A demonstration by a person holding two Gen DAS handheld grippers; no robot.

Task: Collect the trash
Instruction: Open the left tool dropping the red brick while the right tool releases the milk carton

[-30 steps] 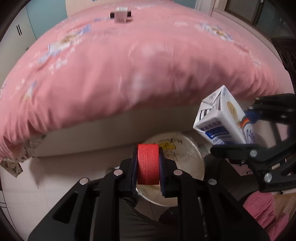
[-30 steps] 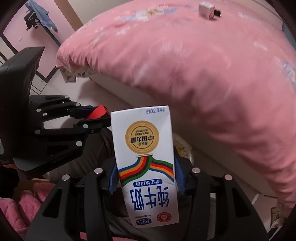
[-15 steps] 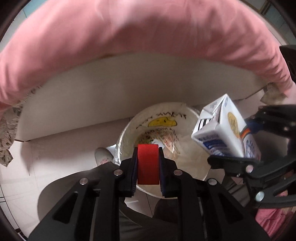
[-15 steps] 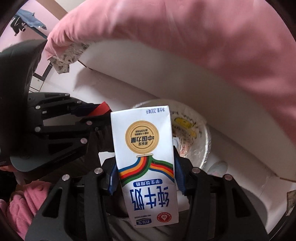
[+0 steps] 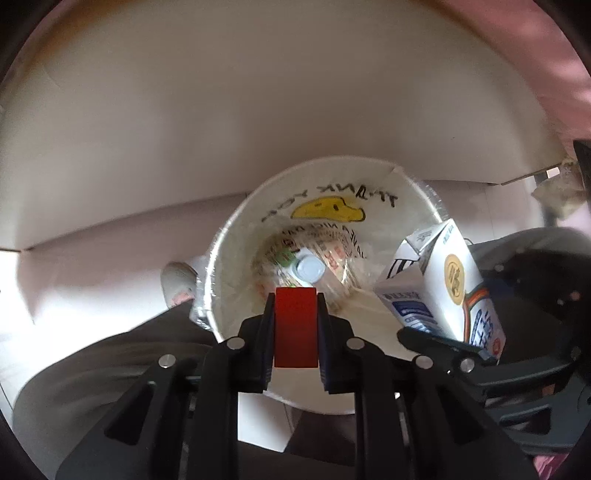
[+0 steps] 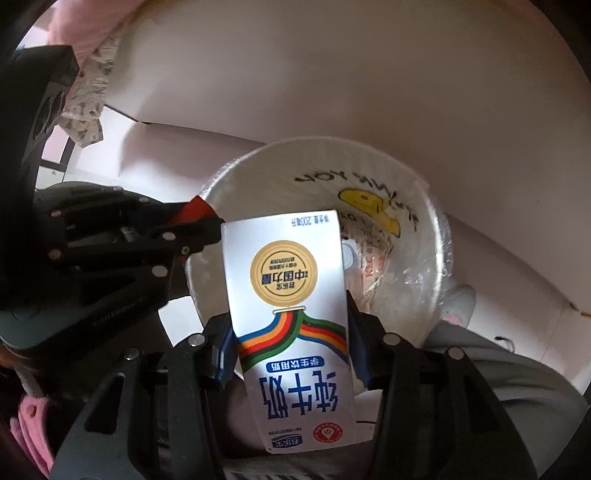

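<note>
My left gripper [image 5: 295, 317] is shut on a small red block [image 5: 295, 326] and points down over the near rim of a white trash bin [image 5: 236, 236] lined with a plastic bag. Inside the bin lies a bottle with a white cap [image 5: 310, 267] among wrappers. My right gripper [image 6: 290, 332] is shut on a white milk carton [image 6: 288, 295], held upside down above the bin [image 6: 424, 206]. In the left wrist view the carton [image 5: 447, 288] hangs at the bin's right edge. In the right wrist view the left gripper's fingers [image 6: 199, 225] and the red block [image 6: 194, 210] sit at the bin's left rim.
The bin stands on a pale floor against the white side of a bed [image 5: 277, 110], with pink bedding [image 6: 88, 22] overhanging above. A slippered foot [image 5: 179, 280] and grey trouser legs [image 6: 509, 373] of the person are beside the bin.
Both grippers have dropped from bed height down to the bin, which now fills the middle of both views. Each still holds its object.
</note>
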